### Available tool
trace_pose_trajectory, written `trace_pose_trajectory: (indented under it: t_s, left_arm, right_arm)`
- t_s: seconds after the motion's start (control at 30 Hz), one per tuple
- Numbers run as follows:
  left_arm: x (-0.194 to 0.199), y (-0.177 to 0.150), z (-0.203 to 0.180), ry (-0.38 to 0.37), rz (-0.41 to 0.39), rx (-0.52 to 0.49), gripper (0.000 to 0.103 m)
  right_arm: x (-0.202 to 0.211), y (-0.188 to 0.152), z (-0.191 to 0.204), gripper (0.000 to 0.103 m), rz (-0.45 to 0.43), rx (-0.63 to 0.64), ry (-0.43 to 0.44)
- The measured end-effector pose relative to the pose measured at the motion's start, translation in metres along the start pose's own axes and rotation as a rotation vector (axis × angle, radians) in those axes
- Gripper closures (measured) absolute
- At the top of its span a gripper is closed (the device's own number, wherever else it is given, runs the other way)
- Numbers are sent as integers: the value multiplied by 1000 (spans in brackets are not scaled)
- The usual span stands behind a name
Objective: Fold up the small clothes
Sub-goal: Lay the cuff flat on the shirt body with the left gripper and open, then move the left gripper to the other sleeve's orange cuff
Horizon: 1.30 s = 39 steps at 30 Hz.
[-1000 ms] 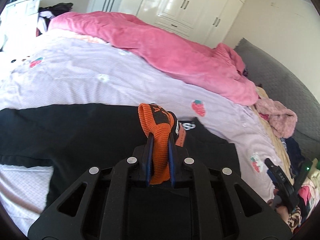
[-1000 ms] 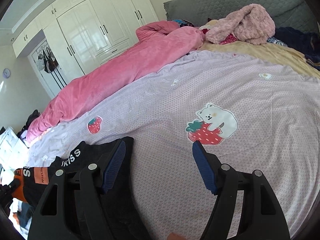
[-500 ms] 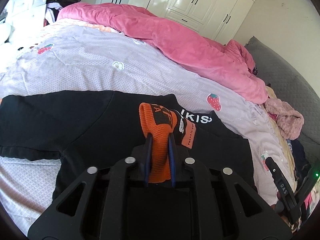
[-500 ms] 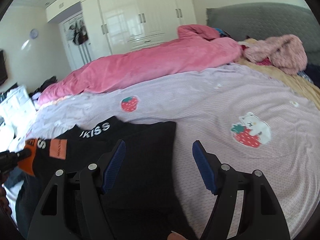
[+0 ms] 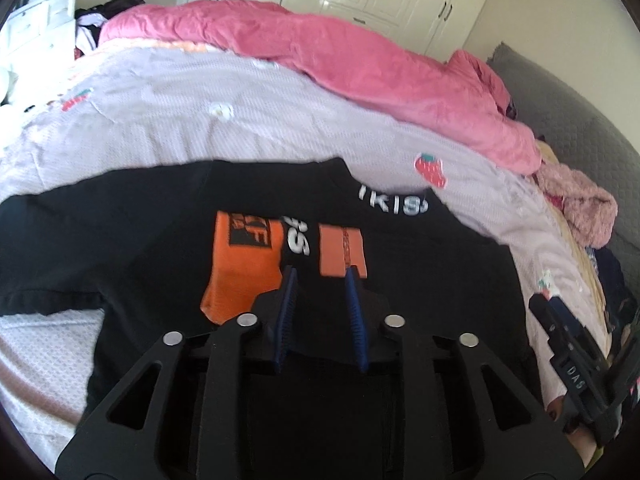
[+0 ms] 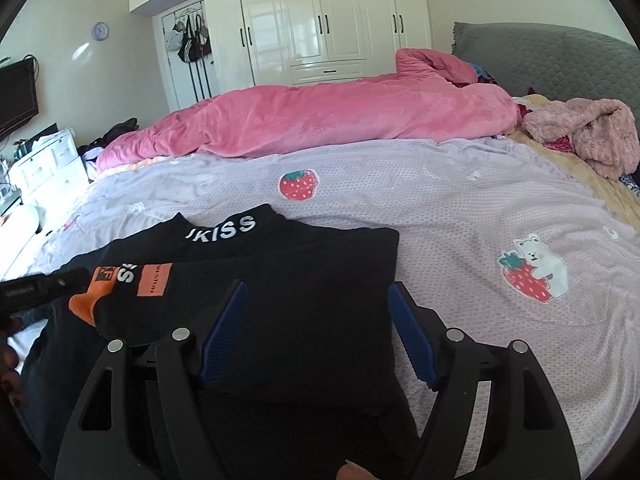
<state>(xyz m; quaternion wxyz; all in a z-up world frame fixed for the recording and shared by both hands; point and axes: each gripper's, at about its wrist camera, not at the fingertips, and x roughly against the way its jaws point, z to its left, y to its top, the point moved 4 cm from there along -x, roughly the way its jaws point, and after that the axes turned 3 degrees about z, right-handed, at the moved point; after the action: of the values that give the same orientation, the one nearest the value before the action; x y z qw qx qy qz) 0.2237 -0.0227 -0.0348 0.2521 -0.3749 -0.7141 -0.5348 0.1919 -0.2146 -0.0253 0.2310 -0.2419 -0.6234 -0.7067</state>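
1. The black garment [image 6: 312,280] with white "UKISS" lettering lies flat on the lilac bedspread [image 6: 460,208], near its front edge.
2. Its orange cuff [image 5: 240,264] rests folded across the black cloth.
3. The left gripper [image 5: 320,300] is opening, its jaws apart just right of the cuff, with nothing between them.
4. The right gripper [image 6: 314,332] hovers with jaws spread wide over the garment's right part, gripping nothing.
5. A pink quilt [image 6: 340,120] lies behind.

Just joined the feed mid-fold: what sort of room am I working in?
A bedroom, it seems: a bed with a lilac strawberry-print sheet, a rumpled pink quilt, and tall white wardrobe doors behind.
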Motion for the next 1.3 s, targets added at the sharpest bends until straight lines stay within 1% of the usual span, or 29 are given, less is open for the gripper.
trace_pose_trajectory:
  t_s: [0.07, 0.17, 0.37, 0.47, 0.57, 0.6, 0.63, 0.67, 0.7, 0.77, 0.8, 1.03, 1.07, 1.1, 1.13, 1.2, 1.3]
  left_arm:
    - [-10, -6, 1, 5, 34, -5, 81]
    - [-23, -17, 6, 34, 69, -13, 81]
    - [-29, -21, 13, 40, 72, -14, 81]
    - [-28, -21, 13, 37, 71, -14, 81]
    - [-28, -21, 14, 25, 69, -5, 81]
    - [-28, -21, 14, 23, 70, -4, 81]
    - [-28, -21, 14, 23, 70, -6, 81]
    - [-28, -21, 14, 22, 70, -8, 81]
    - [-28, -20, 14, 21, 69, -7, 81]
    - [-27, -21, 14, 19, 68, -4, 81]
    - [-27, -21, 14, 17, 69, -2, 81]
    - [-16, -23, 15, 2, 63, 8, 80]
    - [-14, -24, 15, 0, 62, 10, 78]
    - [-13, -24, 15, -4, 62, 12, 73]
    - [-11, -23, 15, -7, 62, 16, 69]
    - [-8, -23, 15, -4, 58, 17, 68]
    - [-3, -23, 16, 12, 50, 14, 62]
  right_arm:
    - [-2, -2, 3, 32, 11, -6, 33]
    - [-3, -3, 11, 31, 18, 10, 50]
    - [-1, -5, 21, 31, 7, 66, 47]
    - [-6, -9, 22, 27, 30, 84, 49]
    - [-17, -16, 22, 27, 93, 88, 39]
    - [-24, -19, 20, 27, 130, 88, 17]
    - [-34, -26, 15, 27, 190, 85, -10]
    - [-42, -31, 12, 27, 232, 77, -20]
    - [-48, -35, 9, 27, 254, 64, -10]
    - [-46, -33, 10, 27, 247, 67, -11]
    - [-43, -32, 12, 26, 237, 71, -9]
    - [-35, -29, 10, 24, 209, 36, 38]
    - [-34, -27, 12, 22, 203, 35, 45]
    - [-32, -26, 13, 19, 198, 34, 51]
    - [-30, -25, 14, 19, 190, 34, 58]
    - [-25, -23, 17, 19, 173, 40, 68]
    - [-21, -21, 20, 19, 158, 56, 66]
